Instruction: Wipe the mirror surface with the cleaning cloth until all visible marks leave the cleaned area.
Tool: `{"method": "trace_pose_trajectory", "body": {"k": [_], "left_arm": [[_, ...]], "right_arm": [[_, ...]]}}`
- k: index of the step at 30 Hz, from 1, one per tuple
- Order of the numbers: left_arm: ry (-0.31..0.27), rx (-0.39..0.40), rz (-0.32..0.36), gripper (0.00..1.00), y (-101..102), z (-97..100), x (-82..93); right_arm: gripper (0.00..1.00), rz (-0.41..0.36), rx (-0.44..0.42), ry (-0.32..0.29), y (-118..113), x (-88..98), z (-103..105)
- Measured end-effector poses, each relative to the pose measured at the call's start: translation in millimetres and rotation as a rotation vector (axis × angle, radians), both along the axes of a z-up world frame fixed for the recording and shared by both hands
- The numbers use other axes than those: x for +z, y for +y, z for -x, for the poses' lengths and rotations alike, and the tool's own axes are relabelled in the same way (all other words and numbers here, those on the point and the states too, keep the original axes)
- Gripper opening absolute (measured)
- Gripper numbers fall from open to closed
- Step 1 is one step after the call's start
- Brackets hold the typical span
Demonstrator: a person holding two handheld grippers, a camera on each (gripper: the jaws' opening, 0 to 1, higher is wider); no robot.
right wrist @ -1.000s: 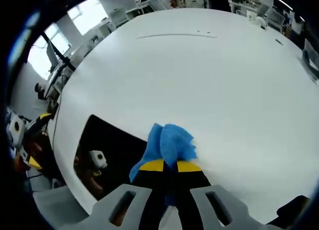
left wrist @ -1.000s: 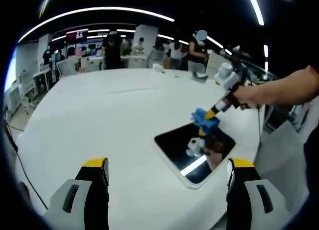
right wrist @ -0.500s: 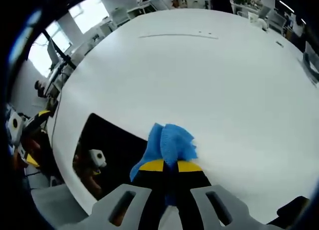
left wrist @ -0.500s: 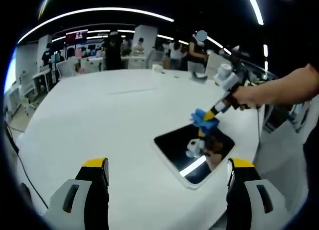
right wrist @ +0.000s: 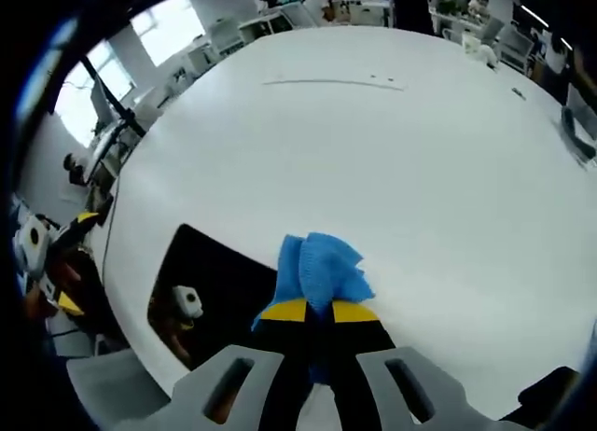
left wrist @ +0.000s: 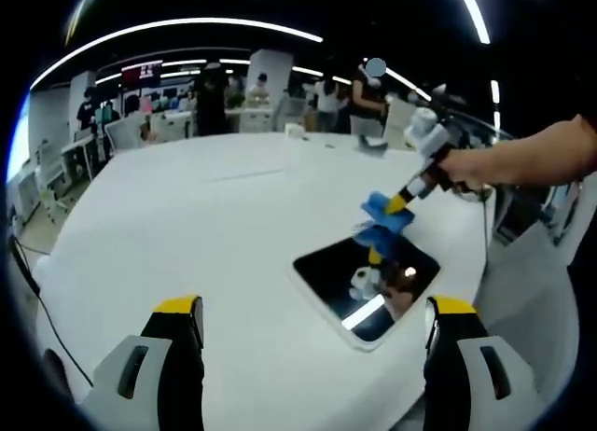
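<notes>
Left gripper view: left gripper (left wrist: 310, 330) with jaws spread wide, holding nothing, low over the near part of the white table (left wrist: 187, 216); just beyond it, toward the table's right edge, the dark mirror (left wrist: 366, 280) lies flat, reflecting a bright ceiling strip. At the mirror's far edge the right gripper (left wrist: 399, 205), held by a person's hand (left wrist: 466, 167), has its jaws clamped on the blue cleaning cloth (left wrist: 382, 216); whether the cloth touches the glass I cannot tell. Far behind the table: desks and people standing.
</notes>
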State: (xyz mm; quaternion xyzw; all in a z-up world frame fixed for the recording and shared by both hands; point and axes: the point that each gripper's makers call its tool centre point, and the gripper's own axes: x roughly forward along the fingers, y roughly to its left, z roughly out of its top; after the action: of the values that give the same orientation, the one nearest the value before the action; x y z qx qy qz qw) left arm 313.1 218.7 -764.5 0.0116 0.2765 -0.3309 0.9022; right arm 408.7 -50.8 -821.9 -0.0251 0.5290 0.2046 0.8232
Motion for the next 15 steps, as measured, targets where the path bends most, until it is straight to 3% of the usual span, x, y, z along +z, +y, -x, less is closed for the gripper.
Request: {"method": "trace_pose_trajectory", "body": {"k": [4, 15], "left_arm": [[-0.002, -0.004, -0.001, 1.00, -0.7, 2.1, 0.0], [-0.012, -0.004, -0.003, 1.00, 0.3, 2.6, 3.3]], "right_arm": [[0.02, -0.035, -0.017, 0.013, -0.8, 4.1, 0.9], [0.02, -0.014, -0.003, 0.010, -4.3, 8.3, 2.6]]}}
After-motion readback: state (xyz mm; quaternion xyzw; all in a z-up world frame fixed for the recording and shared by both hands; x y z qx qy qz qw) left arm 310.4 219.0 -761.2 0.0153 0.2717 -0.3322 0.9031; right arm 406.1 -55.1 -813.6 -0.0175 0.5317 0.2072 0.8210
